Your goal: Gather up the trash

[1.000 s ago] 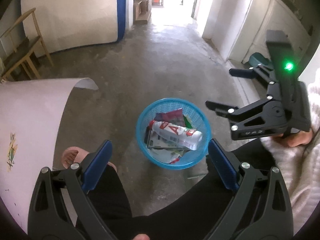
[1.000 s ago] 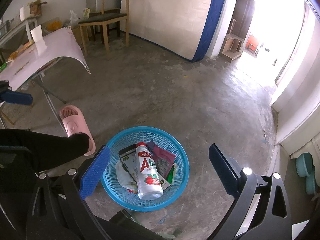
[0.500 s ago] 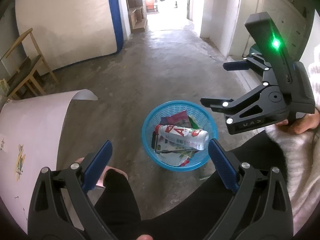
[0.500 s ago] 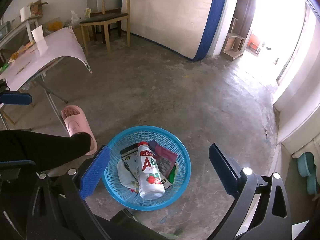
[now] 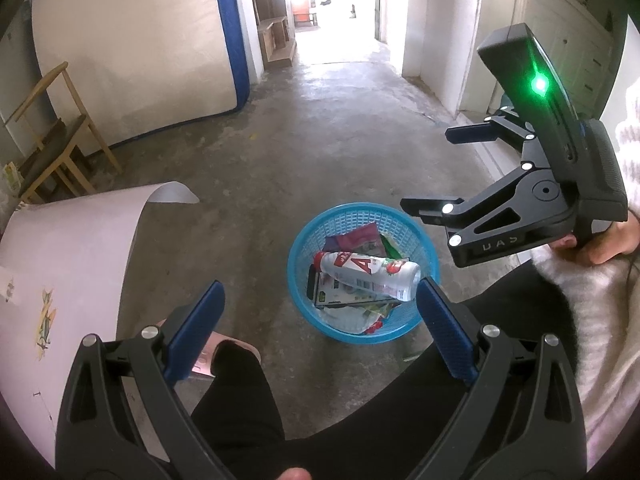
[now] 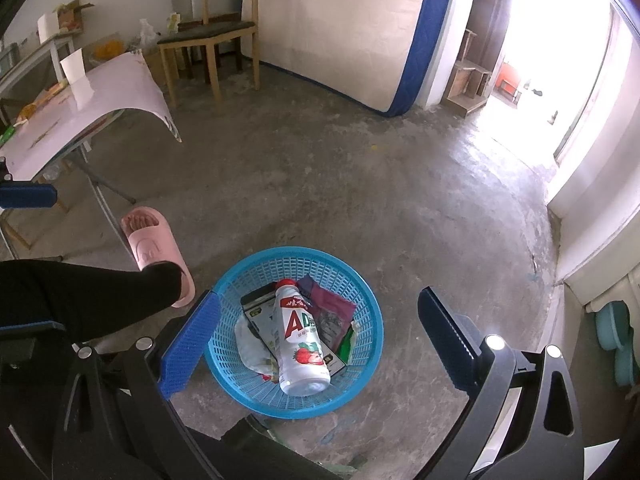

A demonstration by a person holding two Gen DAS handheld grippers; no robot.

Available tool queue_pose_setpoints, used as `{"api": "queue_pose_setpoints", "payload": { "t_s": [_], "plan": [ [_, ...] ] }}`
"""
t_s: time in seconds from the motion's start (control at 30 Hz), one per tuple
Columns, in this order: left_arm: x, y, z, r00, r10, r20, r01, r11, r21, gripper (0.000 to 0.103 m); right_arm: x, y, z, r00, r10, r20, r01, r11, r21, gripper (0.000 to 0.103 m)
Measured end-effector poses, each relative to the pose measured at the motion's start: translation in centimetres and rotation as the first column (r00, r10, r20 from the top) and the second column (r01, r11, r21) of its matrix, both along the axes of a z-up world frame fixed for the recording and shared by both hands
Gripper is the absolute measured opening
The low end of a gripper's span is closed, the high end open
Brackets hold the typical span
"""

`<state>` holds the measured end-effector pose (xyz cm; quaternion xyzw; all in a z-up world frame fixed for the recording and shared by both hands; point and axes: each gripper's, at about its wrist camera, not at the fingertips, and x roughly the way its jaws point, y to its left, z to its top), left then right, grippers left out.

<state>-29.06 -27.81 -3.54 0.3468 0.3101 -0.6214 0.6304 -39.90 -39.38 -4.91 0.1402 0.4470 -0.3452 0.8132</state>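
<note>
Blue basket (image 5: 316,236): we see it on the concrete floor (image 5: 320,140), round plastic mesh, holding the collected trash.
Bottle (image 6: 302,340): white, red cap, strawberry label, lying on its side on top of the pile in the basket.
Other trash: purple packet (image 6: 334,314), dark printed carton (image 6: 256,308), white crumpled wrapper (image 6: 250,346), a green scrap (image 6: 347,339), all under or beside the bottle.
Left gripper (image 5: 320,320): spread wide, nothing between its blue pads; we see the basket framed in the gap, lower and further out, not touched.
Right gripper (image 6: 318,336): spread wide too, empty; basket and bottle sit between its fingers in view, below them, apart. In the left view it hangs right of the basket (image 5: 432,174), green light on.
Hand (image 5: 600,240): we see it gripping the right gripper's handle, pale fuzzy sleeve.
Leg and pink slipper (image 6: 154,244): left of the basket, near it.
Table sheet (image 6: 80,120): pink-white, curling off the table edge, well left.
Chair (image 6: 212,40): wooden, beside the leaning mattress (image 6: 340,20).
</note>
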Motion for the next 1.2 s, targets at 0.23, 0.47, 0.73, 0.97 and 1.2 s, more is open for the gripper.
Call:
{"api": "queue_pose_setpoints", "payload": {
  "t_s": [0.23,0.47,0.73,0.97,1.2],
  "plan": [
    [0.0,0.0,0.1,1.000,-0.003,-0.001,0.003,1.000,-0.007,0.092,-0.2,0.2,0.0,1.000,-0.009,-0.002,0.009,1.000,-0.010,0.096],
    [-0.2,0.0,0.1,1.000,-0.009,0.012,0.009,1.000,-0.010,0.092,-0.1,0.2,0.0,1.000,-0.008,-0.002,0.008,1.000,-0.011,0.096],
    [-0.7,0.3,0.3,0.999,-0.013,0.038,0.015,0.999,-0.045,0.092,-0.1,0.2,0.0,1.000,-0.008,-0.004,0.008,1.000,-0.010,0.096],
    [-0.9,0.2,0.2,0.999,-0.010,0.045,0.012,0.999,-0.040,0.092,0.0,0.3,0.0,1.000,-0.008,-0.004,0.007,1.000,-0.011,0.096],
    [-0.6,0.1,0.3,0.999,-0.005,0.042,0.007,0.999,-0.039,0.092,-0.1,0.2,0.0,1.000,-0.008,-0.003,0.008,1.000,-0.009,0.096]
  ]
}}
